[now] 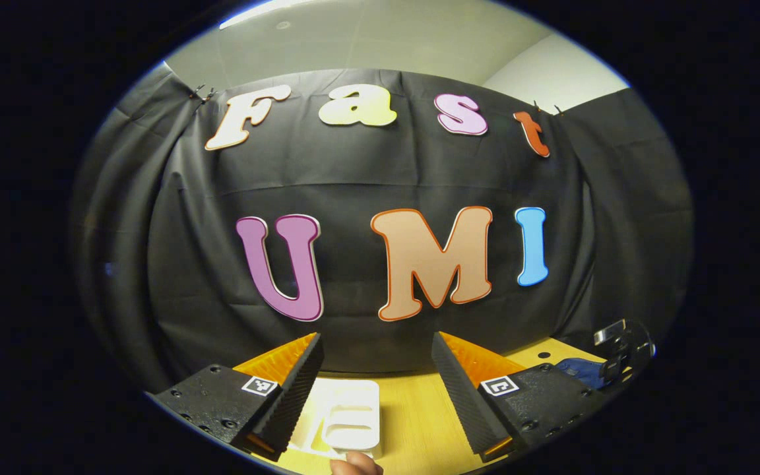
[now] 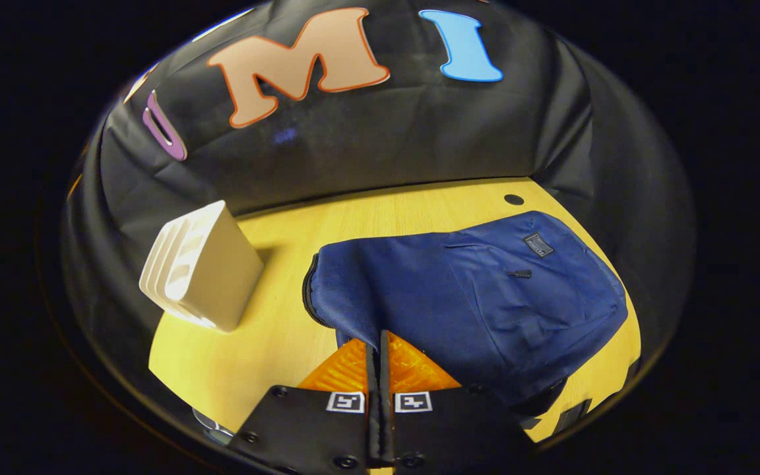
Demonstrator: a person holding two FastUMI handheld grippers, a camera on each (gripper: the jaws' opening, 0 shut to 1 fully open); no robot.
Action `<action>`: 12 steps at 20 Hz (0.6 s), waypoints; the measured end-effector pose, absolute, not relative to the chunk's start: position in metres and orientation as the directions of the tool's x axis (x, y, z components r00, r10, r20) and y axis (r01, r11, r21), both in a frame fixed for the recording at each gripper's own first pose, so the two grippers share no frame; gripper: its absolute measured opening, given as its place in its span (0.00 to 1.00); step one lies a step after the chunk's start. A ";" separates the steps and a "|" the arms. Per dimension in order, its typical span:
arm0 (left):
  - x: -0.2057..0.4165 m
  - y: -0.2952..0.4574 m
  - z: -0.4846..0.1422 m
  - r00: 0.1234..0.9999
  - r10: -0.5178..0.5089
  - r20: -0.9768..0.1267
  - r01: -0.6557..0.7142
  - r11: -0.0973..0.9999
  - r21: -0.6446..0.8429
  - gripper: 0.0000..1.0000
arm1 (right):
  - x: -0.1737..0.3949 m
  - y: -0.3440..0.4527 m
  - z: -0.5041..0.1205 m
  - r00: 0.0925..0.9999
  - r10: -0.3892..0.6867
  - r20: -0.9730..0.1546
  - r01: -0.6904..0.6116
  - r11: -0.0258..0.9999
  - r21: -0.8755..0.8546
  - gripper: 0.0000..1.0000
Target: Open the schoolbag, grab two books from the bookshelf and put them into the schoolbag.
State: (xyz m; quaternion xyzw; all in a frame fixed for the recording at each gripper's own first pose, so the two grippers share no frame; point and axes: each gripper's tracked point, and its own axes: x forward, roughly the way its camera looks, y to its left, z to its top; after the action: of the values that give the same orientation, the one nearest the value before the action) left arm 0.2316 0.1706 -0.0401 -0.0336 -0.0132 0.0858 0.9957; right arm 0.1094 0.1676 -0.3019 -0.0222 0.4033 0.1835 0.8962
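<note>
In the left gripper view, the left gripper [image 1: 377, 369] stood wide open with nothing between its fingers, held above the wooden table [image 1: 419, 409] and facing the black cloth wall [image 1: 367, 178]. Ahead of and below the gap between the fingers lay the white bookshelf [image 1: 347, 419], seen from above with its slots showing. A fingertip [image 1: 355, 465] of the person showed at the bottom edge, just below the bookshelf. Beyond the finger on the right of the view, at the far right edge, a small part of the blue schoolbag [image 1: 581, 371] showed on the table, with the other gripper's dark metal body [image 1: 624, 343] above it.

In the right gripper view, the right gripper [image 2: 380, 353] had its fingers pressed together, with at most a thin sliver between them. The tips rested at the near edge of the schoolbag [image 2: 472, 303]; whether any fabric or zipper pull was pinched between them could not be told. The schoolbag lay flat on the table [image 2: 274, 343], stretching ahead and to the right of the fingers, its front pocket facing up. Its zipper edge [image 2: 307, 297] ran along the end to the left of the tips. The bookshelf [image 2: 205, 267] stood ahead and to the left of the gripper, apart from the schoolbag. A small dark hole [image 2: 514, 199] marked the table beyond the bag.
</note>
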 end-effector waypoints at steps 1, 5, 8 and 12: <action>0.228 0.176 -0.040 0.983 0.185 0.022 -0.183 0.980 -0.073 0.95 | 0.108 0.169 -0.309 0.602 0.304 -0.738 -0.358 0.929 0.092 0.03; 0.217 0.187 -0.027 0.976 0.212 0.046 -0.207 0.974 -0.087 0.95 | 0.098 0.172 -0.336 0.582 0.266 -0.768 -0.388 0.921 0.025 0.03; 0.207 0.196 -0.019 0.969 0.238 0.070 -0.231 0.968 -0.102 0.94 | 0.094 0.168 -0.352 0.576 0.231 -0.784 -0.390 0.921 -0.015 0.03; 0.199 0.205 -0.019 0.958 0.278 0.069 -0.270 0.957 -0.104 0.94 | 0.091 0.166 -0.369 0.571 0.201 -0.796 -0.380 0.924 -0.038 0.04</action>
State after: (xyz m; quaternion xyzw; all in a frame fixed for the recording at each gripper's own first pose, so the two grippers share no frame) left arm 0.1994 0.2047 -0.0194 -0.0466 -0.0413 0.1386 0.9884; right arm 0.0915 0.1656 -0.3686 -0.1029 0.4328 0.1650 0.8803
